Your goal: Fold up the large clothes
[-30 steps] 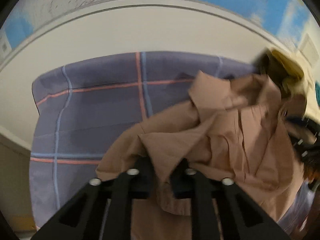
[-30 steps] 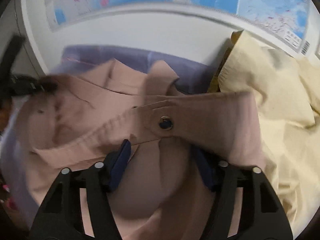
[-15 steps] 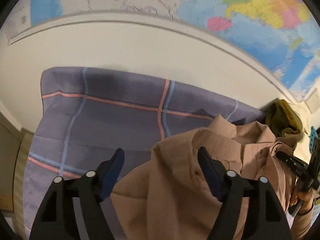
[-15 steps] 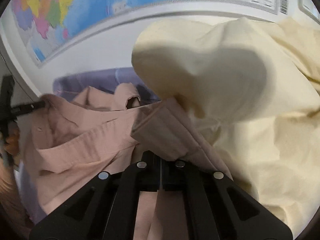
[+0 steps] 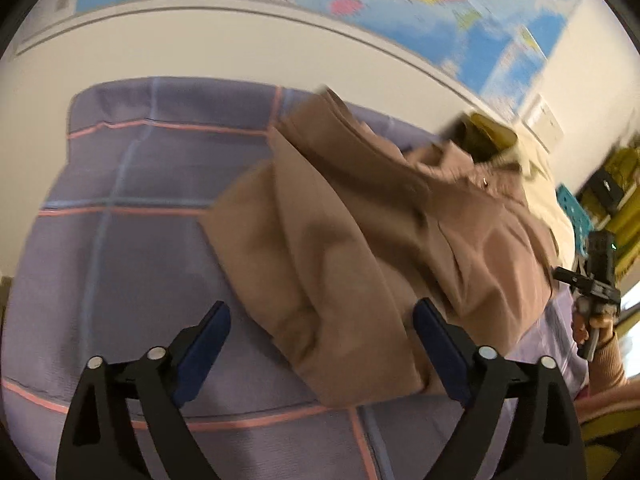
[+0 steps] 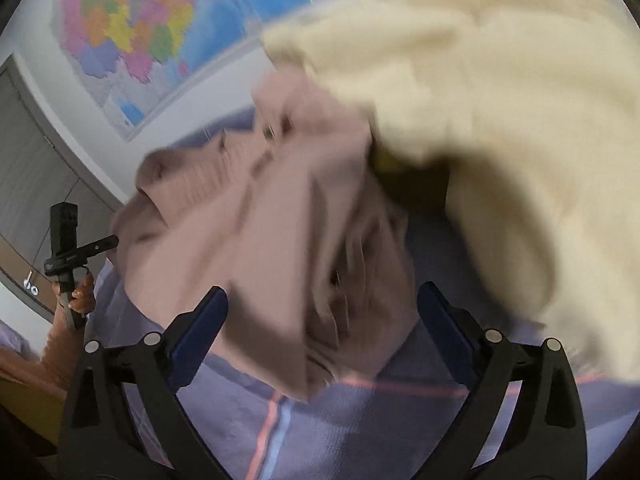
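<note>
A crumpled tan shirt [image 5: 360, 240] lies in a heap on a purple checked cloth [image 5: 140, 240] covering the desk. The left tool [image 5: 320, 344] has its jaws opening wide, with the shirt's edge between them but not pinched. The right tool [image 6: 320, 320] is likewise opening, its jaws apart around the shirt's other side. A pale yellow garment [image 6: 500, 120] lies just beside the shirt. A coloured map [image 6: 132, 32] hangs on the wall.
</note>
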### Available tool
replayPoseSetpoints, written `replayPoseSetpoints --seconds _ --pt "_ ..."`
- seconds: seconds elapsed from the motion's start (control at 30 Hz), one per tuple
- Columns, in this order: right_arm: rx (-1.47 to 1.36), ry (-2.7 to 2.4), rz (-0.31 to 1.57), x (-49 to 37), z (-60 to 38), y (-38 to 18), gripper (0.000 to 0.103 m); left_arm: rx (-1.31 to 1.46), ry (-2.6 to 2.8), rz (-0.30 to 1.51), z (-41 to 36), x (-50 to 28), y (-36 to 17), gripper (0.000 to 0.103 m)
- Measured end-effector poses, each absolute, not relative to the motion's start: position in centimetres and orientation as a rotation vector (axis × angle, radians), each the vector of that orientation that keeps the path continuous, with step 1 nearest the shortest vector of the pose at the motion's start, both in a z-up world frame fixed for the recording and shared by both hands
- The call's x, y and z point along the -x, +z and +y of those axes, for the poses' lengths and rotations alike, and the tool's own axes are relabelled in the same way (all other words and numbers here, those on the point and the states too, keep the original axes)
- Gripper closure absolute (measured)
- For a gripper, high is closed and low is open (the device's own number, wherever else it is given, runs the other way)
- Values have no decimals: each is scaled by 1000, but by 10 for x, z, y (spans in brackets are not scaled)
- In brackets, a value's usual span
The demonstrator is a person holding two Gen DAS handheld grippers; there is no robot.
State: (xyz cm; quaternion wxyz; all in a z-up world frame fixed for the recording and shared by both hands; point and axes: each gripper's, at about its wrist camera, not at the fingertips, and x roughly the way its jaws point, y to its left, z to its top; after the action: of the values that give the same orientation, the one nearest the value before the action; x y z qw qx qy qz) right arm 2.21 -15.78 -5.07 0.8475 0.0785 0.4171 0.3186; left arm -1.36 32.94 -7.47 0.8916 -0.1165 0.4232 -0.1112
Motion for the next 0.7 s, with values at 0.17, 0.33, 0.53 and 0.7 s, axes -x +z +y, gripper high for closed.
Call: replayPoseSetpoints --seconds 0.17,0.33,0.53,0.7 --pt "-146 732 848 -25 -131 -60 41 197 -222 917 301 0 -96 18" --pt "-235 871 890 -22 -123 -47 85 303 -227 938 296 4 -84 83" --pt "-295 977 805 36 -165 2 87 490 -338 946 307 63 -59 86" --pt "-281 770 970 37 -193 -35 68 428 -183 1058 306 94 -96 61"
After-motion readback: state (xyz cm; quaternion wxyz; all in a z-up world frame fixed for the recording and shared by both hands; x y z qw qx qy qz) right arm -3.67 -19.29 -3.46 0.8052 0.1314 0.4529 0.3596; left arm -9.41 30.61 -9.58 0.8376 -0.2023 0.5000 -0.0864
